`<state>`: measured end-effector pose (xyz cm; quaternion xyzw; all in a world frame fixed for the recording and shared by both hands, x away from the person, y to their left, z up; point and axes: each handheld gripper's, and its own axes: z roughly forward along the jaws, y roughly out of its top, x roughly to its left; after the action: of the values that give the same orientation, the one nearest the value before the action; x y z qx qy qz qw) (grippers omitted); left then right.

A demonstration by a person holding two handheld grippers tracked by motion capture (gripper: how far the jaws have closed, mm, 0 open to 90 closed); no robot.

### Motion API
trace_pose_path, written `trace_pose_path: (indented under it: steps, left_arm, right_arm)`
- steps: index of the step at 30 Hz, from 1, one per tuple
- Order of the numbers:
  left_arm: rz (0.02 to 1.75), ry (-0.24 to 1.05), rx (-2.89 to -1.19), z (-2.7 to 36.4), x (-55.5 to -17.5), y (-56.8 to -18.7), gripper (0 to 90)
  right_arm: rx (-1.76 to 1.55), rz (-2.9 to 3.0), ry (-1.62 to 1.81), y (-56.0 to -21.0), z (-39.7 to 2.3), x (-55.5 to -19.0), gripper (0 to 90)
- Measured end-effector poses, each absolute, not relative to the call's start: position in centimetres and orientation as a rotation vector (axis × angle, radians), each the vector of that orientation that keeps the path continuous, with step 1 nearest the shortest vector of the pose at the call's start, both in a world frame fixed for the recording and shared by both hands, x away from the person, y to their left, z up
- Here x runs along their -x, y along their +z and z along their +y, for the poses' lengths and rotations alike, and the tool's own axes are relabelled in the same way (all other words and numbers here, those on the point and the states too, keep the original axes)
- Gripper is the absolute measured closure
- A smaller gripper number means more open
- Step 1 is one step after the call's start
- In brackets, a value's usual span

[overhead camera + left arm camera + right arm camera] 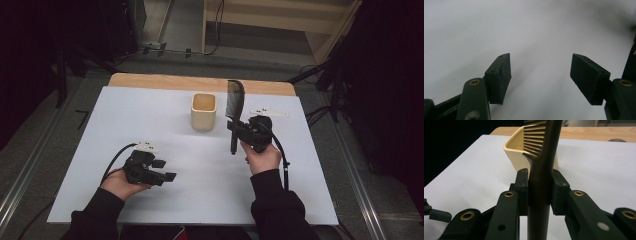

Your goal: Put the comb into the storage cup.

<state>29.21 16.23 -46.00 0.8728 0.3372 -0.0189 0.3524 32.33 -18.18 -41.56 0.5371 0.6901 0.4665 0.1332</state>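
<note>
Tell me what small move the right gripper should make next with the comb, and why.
Probably carry the comb a little to the left until it is over the cream cup, then lower it in. The right gripper is shut on the comb's handle, teeth end up and facing the cup, which stands open and upright just beside it. The left gripper is open with nothing between its jaws.

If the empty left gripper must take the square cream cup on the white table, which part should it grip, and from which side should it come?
Probably one wall of the square cream cup, from above, one pad inside and one outside. The cup stands upright with an open mouth and thin, straight walls. The near-left wall seems best: it faces the open left gripper, away from the dark plastic comb that the right gripper holds upright beside the cup.
</note>
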Motion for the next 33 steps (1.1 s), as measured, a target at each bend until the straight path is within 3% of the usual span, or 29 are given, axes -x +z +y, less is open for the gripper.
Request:
trace_pose_path:
  steps: [33]
  left_arm:
    - [0.915, -0.03, -2.253, 17.8, -29.3, -46.2, 33.8]
  right_arm:
    - [-1.524, 2.014, 1.382, -40.0, -16.6, -34.6, 70.2]
